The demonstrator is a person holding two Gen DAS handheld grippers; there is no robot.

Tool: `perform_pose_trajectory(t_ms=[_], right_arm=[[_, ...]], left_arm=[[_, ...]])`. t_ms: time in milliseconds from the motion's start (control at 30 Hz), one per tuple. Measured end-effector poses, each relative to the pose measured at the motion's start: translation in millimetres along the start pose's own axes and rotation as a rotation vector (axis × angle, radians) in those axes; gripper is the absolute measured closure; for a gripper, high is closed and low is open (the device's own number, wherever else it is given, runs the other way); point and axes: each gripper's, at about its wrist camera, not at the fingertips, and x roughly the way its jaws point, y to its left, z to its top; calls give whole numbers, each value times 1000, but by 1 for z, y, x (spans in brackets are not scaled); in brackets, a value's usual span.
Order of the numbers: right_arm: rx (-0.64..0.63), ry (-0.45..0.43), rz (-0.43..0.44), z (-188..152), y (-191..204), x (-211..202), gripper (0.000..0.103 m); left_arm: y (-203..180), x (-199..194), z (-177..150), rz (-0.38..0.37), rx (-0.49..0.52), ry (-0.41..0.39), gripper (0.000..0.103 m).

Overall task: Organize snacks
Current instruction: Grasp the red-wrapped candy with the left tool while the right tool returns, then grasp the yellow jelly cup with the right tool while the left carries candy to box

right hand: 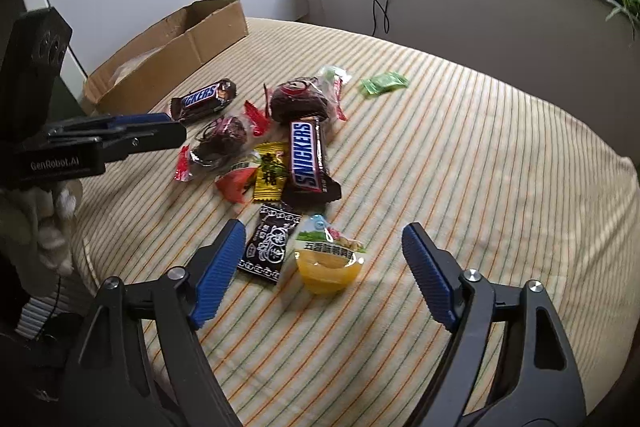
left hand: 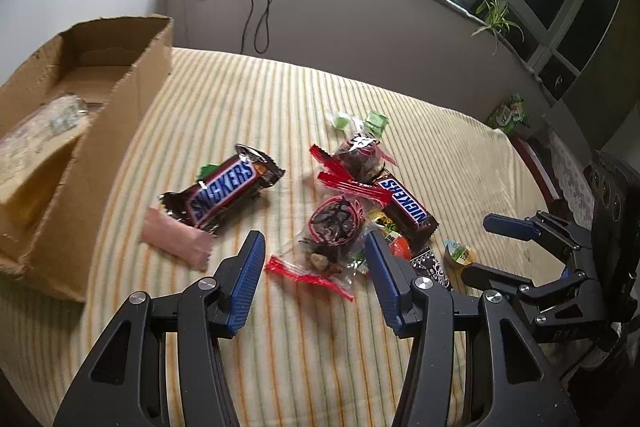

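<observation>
Step in hand: approach. Left gripper (left hand: pixel 316 259) is part-open and empty above the red-sealed prune packet (left hand: pixel 332 227); right gripper (right hand: pixel 324 267) gapes wide, empty, around the jelly cup (right hand: pixel 329 263). Both snacks lie right of the cardboard box (left hand: pixel 120 131). Next: lower, close, carry boxward.

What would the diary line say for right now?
left gripper: open over snack pile | right gripper: open over jelly cup | box: left

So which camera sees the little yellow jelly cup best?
The right wrist view. There the jelly cup sits close and whole between the open tool's tips, its printed lid readable. In the left wrist view the same cup is small, off to the side, next to the right tool.
</observation>
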Motion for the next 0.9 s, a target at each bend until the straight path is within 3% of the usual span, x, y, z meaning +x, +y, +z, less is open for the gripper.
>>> perform_pose_trajectory(t_ms=[167,233,400,533,633,900], right_arm=[[21,19,20,-2,-5,9,23],[31,31,34,-3,-7,15,30],[59,58,55,-8,-11,25,34],[74,57,68,-8,-14,25,45],[71,63,74,-9,-15,24,59],[54,64,54,-12,-11,22,61]], left_arm=[[-3,12,4,-6,12,24,54],[-6,19,5,-5,22,33,54],[-5,32,6,-20,6,62,54],[-3,37,7,-27,-1,68,56],[-6,39,8,-34,3,67,64],[-10,38,8,-25,17,53,71]])
